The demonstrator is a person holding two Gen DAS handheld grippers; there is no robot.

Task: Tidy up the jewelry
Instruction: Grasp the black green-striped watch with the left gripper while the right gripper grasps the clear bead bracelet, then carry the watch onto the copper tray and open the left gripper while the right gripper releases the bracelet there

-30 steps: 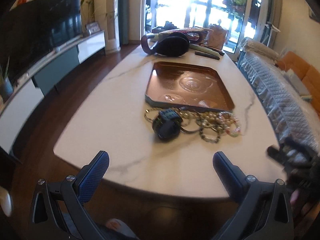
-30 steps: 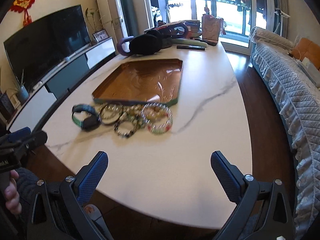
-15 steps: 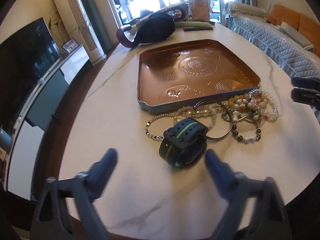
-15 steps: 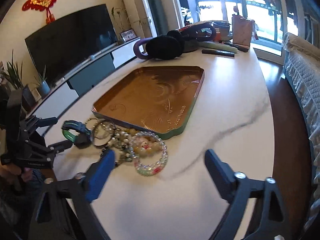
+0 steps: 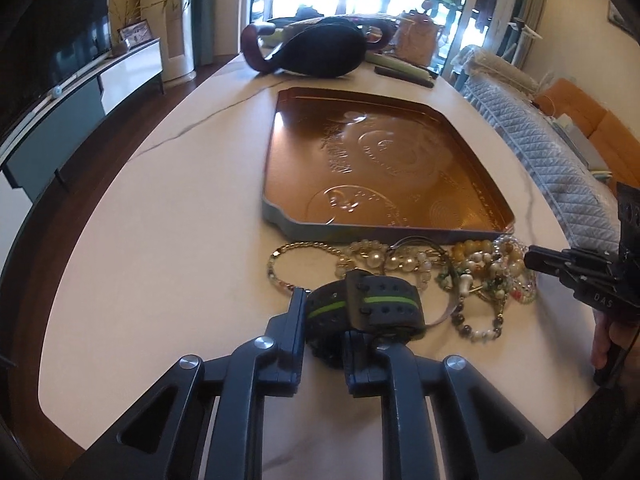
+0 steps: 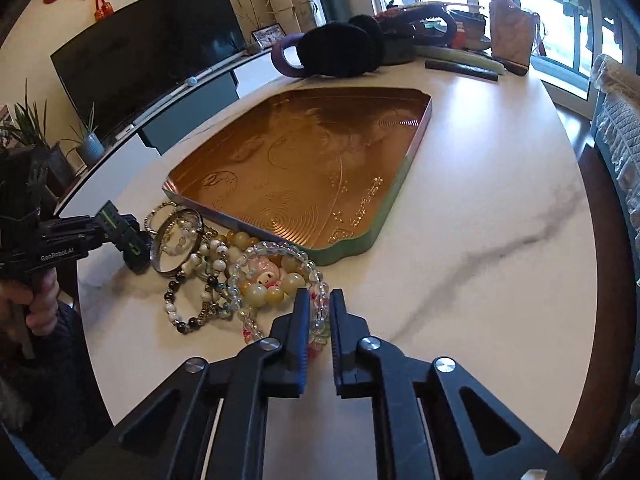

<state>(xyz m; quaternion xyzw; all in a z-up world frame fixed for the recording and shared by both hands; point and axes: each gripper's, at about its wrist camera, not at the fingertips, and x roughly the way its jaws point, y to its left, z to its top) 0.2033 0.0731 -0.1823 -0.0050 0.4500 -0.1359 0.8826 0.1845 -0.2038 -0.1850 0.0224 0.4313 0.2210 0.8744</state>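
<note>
Left wrist view: left claw [image 5: 324, 322] is closing on the watch [image 5: 362, 306], one finger outside the band on its left, the other inside the loop, so it's pinching the near-left wall of the strap. Watch is sitting on the counter [image 5: 168, 240] at the near-left end of the bracelet pile [image 5: 440, 272], just in front of the tray [image 5: 380, 164]. Tray is looking empty. Right claw [image 5: 534, 260] is coming in from the right edge, tips at the right end of the pile.

Right wrist view: right claw [image 6: 319, 312] is pressed together on the clear bead bracelet [image 6: 276, 276], pinching its near-right arc. That bracelet is lying at the near-right of the pile, just in front of the tray's [image 6: 352, 246] green near edge. Left claw [image 6: 132, 240] is showing at far left with the watch.

Step, as I'm reading it: first pickup, both claws grabbing at once, nothing in the tray yet.

Next move: lifting straight up to clear the tangle, since the bracelet is overlapping neighbouring beads and may be dragging them. Then carrying over the tray rim and releasing inside, pieces apart.
</note>
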